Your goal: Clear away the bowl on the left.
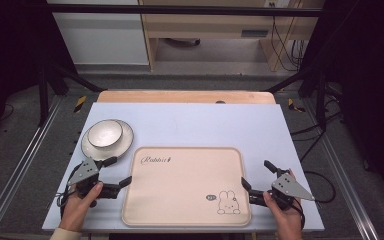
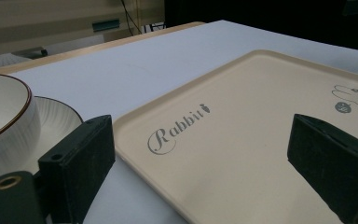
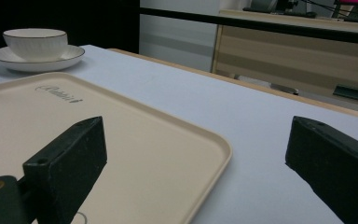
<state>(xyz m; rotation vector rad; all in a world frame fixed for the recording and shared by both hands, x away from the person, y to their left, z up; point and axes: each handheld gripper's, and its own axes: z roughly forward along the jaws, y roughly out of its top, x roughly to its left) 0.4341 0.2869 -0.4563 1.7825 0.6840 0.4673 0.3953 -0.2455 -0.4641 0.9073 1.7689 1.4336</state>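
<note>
A smooth cream tray (image 1: 185,192), rectangular with rounded corners and a raised rim, lies flat on the pale matte table (image 1: 205,125), printed with script lettering and a small rabbit. Beyond its far left corner a ribbed white bowl (image 1: 105,133) with a dark rim sits in a matching saucer (image 1: 125,141). The left gripper (image 1: 120,171) is spread wide just beside the tray's left edge, the right gripper (image 1: 256,175) spread wide at its right edge; neither holds anything.
</note>
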